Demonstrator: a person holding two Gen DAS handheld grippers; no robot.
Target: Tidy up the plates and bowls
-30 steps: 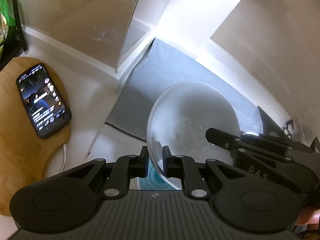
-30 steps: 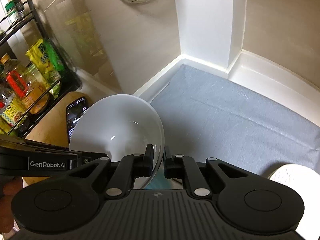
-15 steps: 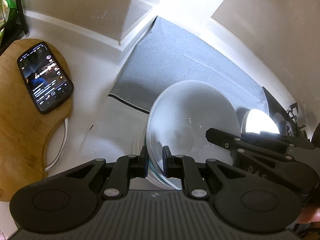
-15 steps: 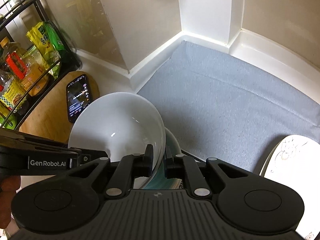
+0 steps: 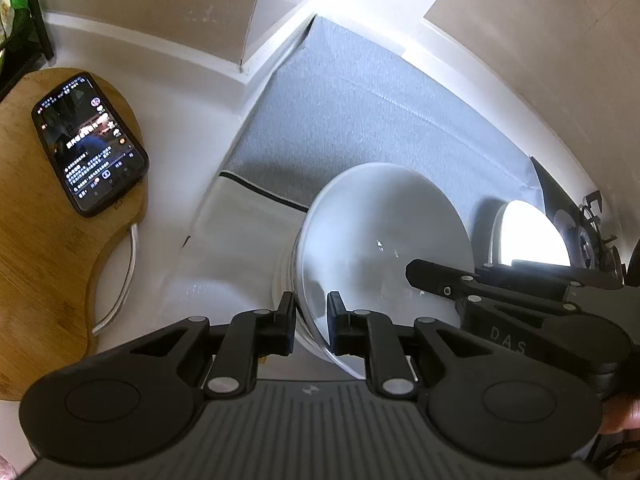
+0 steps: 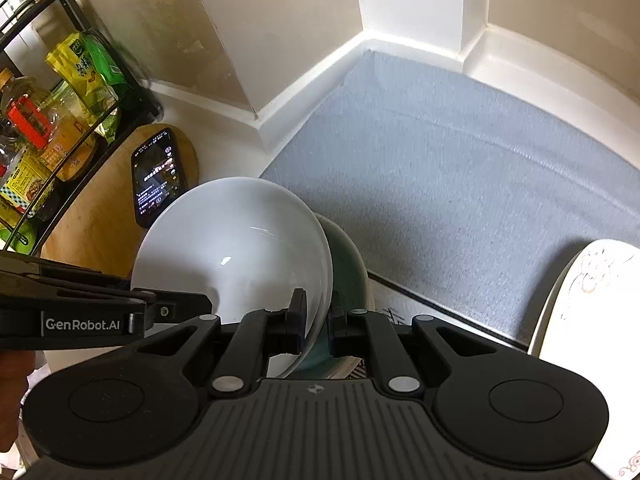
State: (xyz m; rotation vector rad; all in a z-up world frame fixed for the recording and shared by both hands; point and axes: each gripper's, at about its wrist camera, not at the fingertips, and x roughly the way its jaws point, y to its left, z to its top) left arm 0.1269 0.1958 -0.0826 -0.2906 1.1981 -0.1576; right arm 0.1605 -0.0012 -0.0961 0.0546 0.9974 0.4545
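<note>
Together left tool [image 5: 311, 322] and right tool [image 6: 317, 320] pinch white bowl [image 6: 236, 252] rim.

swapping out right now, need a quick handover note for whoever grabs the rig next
Left claw: shut on the rim of the white bowl.
Right claw: shut on the opposite rim of the same bowl, so both hold it together.
The bowl sits tilted just over a green bowl; whether it touches cannot be told.
A patterned white plate is at the right, on the grey mat.
A phone lies on the wooden board, off to the left.
Done: white bowl brought over the stack.
Left: probably seat it, open both claws, then sort the plate.
</note>
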